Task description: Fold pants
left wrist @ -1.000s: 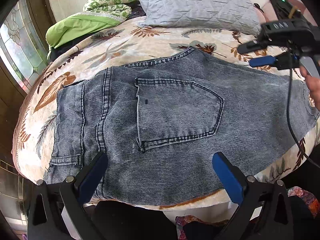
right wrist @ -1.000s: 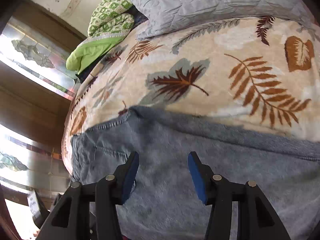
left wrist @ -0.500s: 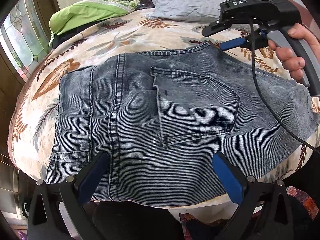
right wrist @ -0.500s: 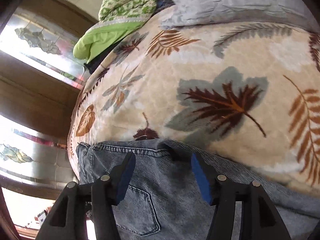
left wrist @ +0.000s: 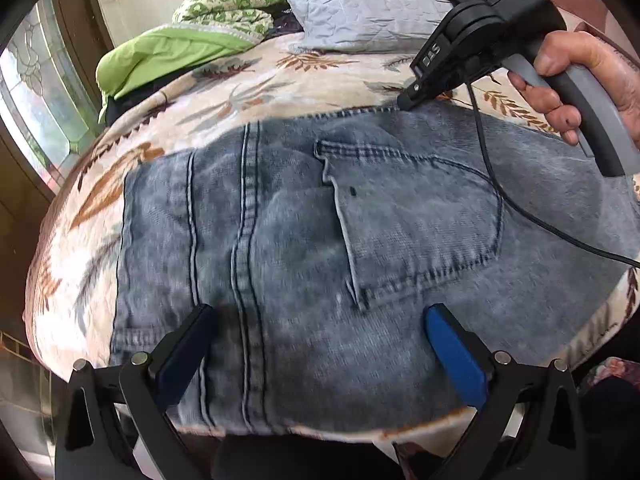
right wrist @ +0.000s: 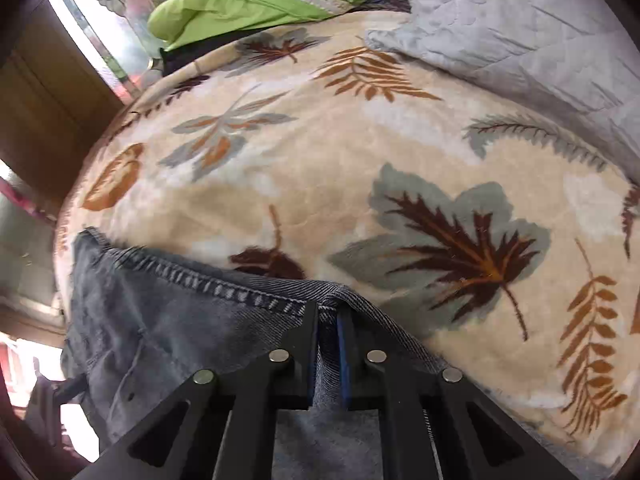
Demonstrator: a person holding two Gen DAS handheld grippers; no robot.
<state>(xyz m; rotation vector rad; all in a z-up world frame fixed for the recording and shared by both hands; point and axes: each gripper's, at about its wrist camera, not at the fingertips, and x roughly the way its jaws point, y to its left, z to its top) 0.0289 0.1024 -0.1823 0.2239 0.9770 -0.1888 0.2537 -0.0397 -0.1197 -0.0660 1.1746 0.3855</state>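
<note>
My jeans [left wrist: 320, 240] lie flat on the bed, spread over a cream blanket [right wrist: 320, 152] printed with brown and grey leaves, back pocket [left wrist: 416, 220] facing up. They sit near the bed's front edge, with the waistband toward the window side.

My right hand-held gripper [right wrist: 328, 320] has its blue pads pressed together on a pinch of denim at the far stitched edge of the jeans; the fabric bunches into a small ridge between the fingers. In the left wrist view, that same tool shows as a black body with a grey handle gripped by my right hand [left wrist: 580, 68], its tip down on the far edge of the jeans, a black cable [left wrist: 520, 208] trailing across the denim.

My left hand-held gripper [left wrist: 320, 340] hovers over the near part of the jeans with its fingers spread wide apart, nothing caught between them, one to each side of the double-stitched seam [left wrist: 246, 240] and pocket.

At the head of the bed sit a grey quilted pillow [right wrist: 520, 28] and a green bundle of bedding [right wrist: 240, 4].
</note>
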